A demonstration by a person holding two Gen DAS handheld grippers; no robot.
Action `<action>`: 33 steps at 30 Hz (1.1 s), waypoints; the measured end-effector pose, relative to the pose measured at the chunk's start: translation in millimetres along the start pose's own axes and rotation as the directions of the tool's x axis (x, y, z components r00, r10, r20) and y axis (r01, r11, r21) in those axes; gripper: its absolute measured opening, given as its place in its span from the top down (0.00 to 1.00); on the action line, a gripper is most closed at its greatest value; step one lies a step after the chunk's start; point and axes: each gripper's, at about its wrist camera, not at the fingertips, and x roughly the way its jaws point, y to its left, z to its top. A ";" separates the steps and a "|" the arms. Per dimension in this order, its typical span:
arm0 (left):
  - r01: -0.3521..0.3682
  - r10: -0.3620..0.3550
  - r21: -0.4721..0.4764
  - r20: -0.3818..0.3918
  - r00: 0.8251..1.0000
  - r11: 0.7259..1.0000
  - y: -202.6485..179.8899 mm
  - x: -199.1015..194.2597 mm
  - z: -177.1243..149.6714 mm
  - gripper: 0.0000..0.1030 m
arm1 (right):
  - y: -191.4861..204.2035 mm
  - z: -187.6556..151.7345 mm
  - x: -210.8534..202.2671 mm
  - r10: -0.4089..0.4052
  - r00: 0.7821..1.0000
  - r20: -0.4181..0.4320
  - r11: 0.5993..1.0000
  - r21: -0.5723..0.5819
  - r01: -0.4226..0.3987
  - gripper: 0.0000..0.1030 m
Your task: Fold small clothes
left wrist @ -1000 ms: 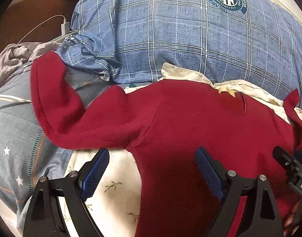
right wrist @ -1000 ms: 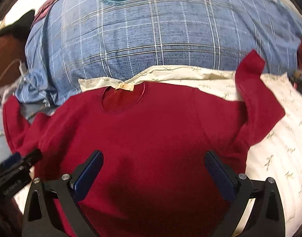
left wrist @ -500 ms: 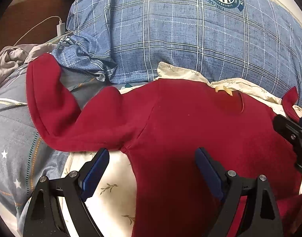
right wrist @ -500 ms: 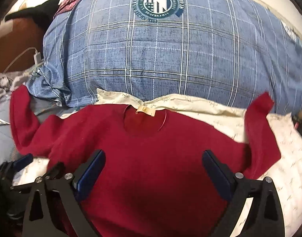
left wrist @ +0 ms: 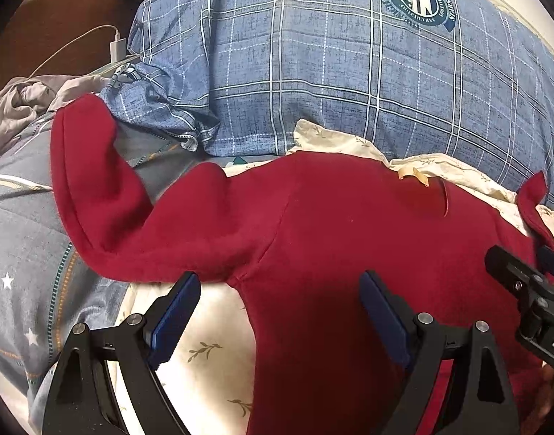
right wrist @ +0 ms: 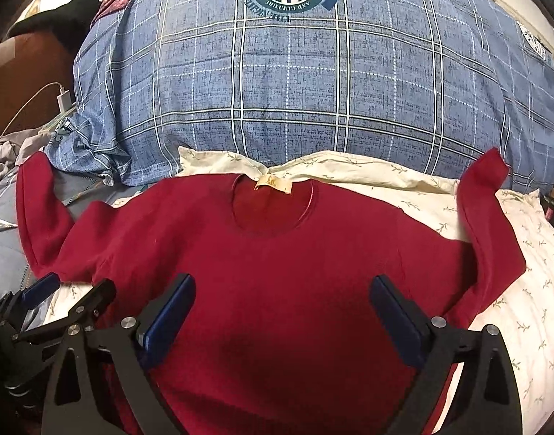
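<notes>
A small dark red long-sleeved top lies spread flat on a cream leaf-print sheet, neck and tan label at the far side. Its left sleeve bends up over a grey star quilt; its right sleeve bends up at the right. My left gripper is open and empty above the top's left armpit edge. My right gripper is open and empty above the middle of the body. The left gripper also shows at the right wrist view's lower left.
A big blue checked pillow with a round badge lies just beyond the top. A grey star quilt and crumpled grey cloth lie at the left. A white charger and cable sit by a brown headboard.
Both grippers have drawn back a little from the top and stayed open. The right wrist view now shows the whole top, centred. The top has not moved.
</notes>
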 end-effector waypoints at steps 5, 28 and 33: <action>-0.008 0.008 0.001 -0.007 1.000 1.000 -0.2 1.3 1.2 0.14 | -1.1 -2.4 2.7 -0.003 1.000 -0.015 1.000 0.000 0.003 0.05; -0.042 0.042 0.013 0.003 0.999 0.999 -2.0 4.1 -0.7 0.14 | 0.3 -9.9 16.8 -0.003 0.998 -0.066 1.000 0.006 0.004 0.05; -0.041 0.041 0.011 -0.001 0.999 0.999 -1.0 5.8 -0.2 0.14 | 4.7 -12.3 19.4 -0.002 0.997 -0.078 1.000 -0.010 0.001 0.05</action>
